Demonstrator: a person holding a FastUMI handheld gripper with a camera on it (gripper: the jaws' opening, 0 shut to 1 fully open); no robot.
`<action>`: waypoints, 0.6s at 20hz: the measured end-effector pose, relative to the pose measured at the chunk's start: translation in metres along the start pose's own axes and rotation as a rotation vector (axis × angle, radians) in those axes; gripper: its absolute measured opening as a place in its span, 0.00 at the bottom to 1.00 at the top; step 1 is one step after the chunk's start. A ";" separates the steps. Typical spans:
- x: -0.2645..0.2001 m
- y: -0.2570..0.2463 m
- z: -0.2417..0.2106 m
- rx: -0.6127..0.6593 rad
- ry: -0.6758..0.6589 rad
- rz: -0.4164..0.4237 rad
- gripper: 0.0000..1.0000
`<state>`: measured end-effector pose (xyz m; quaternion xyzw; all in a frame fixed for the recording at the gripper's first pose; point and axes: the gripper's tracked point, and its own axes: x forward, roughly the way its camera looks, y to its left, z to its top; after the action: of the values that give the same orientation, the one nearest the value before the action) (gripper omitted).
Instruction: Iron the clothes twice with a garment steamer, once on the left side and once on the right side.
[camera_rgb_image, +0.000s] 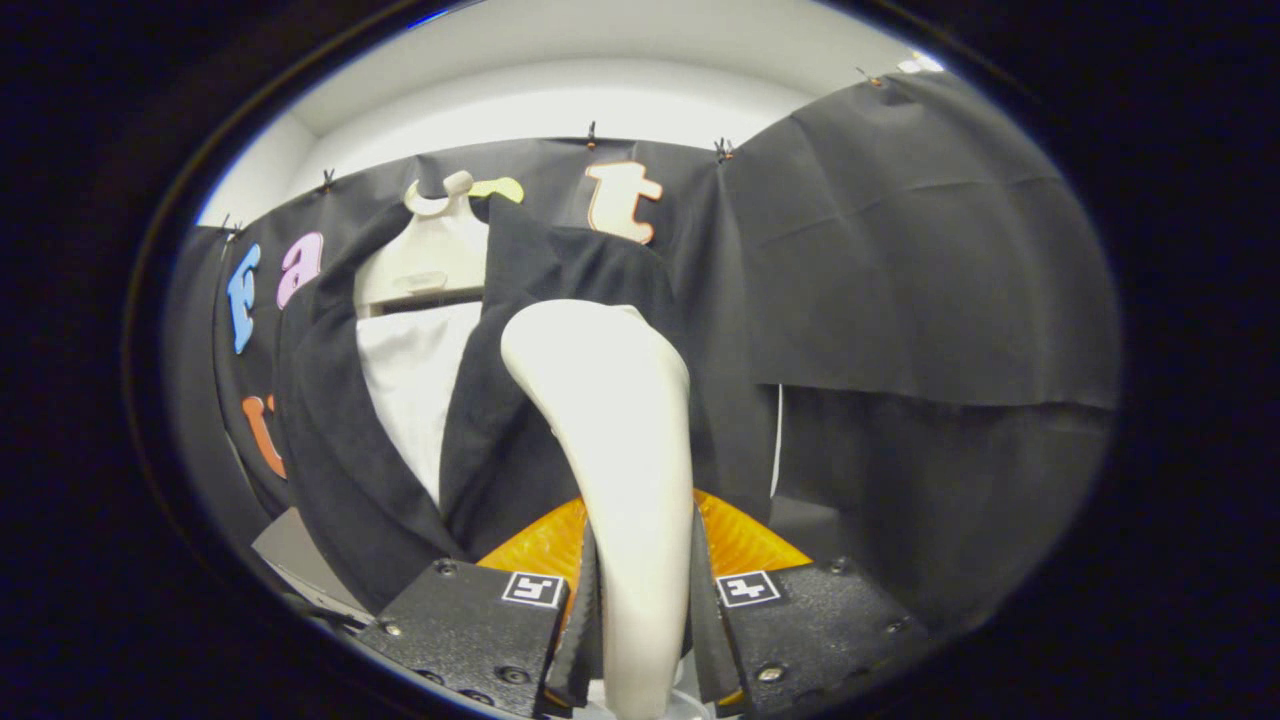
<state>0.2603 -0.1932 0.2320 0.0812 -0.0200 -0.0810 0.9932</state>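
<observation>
Gripper view, bottom centre: the gripper has its jaws clenched on the smooth, cream, curved handle of the garment steamer, which rises between the fingers. Beyond it, left of centre, a matte black jacket over a white shirt hangs on a pale plastic hanger.

Your one camera rides the gripper, facing forward along its fingers, close against the steamer handle, hung jacket at 11 o'clock.
</observation>
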 end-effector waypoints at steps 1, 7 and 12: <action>0.004 0.004 0.011 0.000 -0.013 -0.004 0.42; 0.031 0.016 0.038 -0.031 -0.027 -0.071 0.42; 0.041 0.024 0.029 -0.111 -0.004 -0.129 0.42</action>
<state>0.3030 -0.1812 0.2656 0.0271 -0.0122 -0.1461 0.9888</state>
